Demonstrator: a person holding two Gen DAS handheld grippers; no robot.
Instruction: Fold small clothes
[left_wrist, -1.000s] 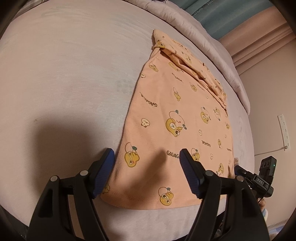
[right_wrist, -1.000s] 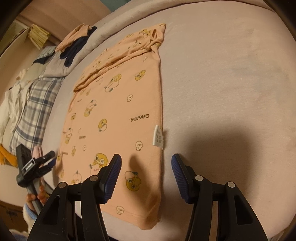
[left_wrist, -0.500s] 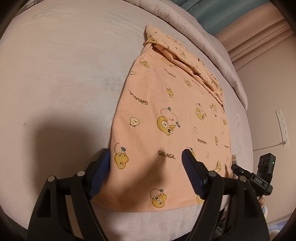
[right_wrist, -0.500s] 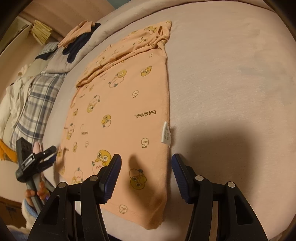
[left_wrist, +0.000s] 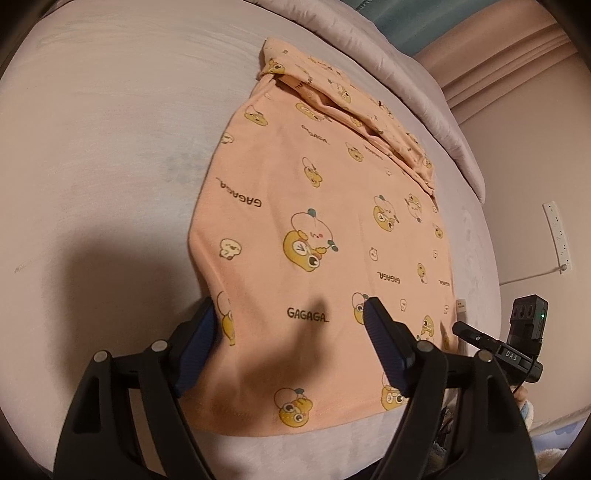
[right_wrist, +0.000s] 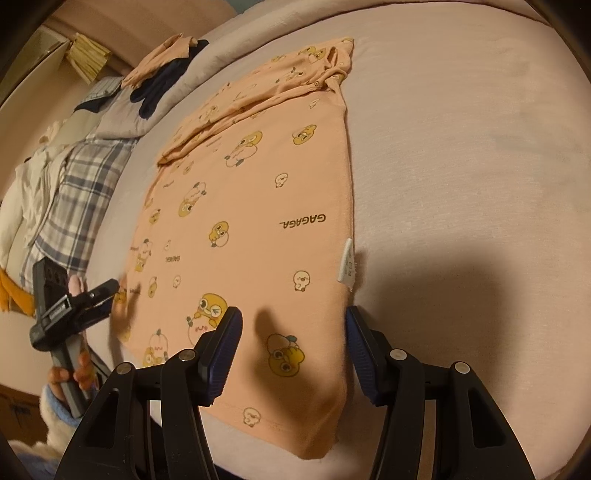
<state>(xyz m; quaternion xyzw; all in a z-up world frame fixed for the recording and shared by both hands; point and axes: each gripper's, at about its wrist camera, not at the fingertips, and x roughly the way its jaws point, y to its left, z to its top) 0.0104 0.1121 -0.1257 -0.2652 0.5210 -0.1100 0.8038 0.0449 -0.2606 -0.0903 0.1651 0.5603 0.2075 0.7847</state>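
A peach shirt (left_wrist: 325, 229) printed with yellow cartoon figures is laid flat on the bed (left_wrist: 103, 155), hem nearest the cameras. Its upper part is folded over in a rumpled band at the far end. A white label (right_wrist: 347, 264) is seen projecting from the shirt's right side seam.

The left tool (left_wrist: 291, 345) is held over the hem's left corner. Its jaws are spread and are noted to be widening compared with a second ago; shirt cloth lies between and beneath them, but no pinch is seen. The left pad (left_wrist: 195, 354) is positioned at the shirt's left edge, the other over the print. Against the earlier frame, the shirt is seen slightly further right and lower in the left view, and the left edge now meets the left pad.

The right tool (right_wrist: 293, 354) is held over the hem's right corner, jaws apart at an unchanged width, nothing gripped. Its right pad (right_wrist: 360, 350) is set just beyond the shirt's right edge. In the right view the shirt is shifted rightward relative to the earlier frame.

The other tool is visible at the side of each view. A pile of clothes (right_wrist: 74, 173) is observed along the bed's far left.
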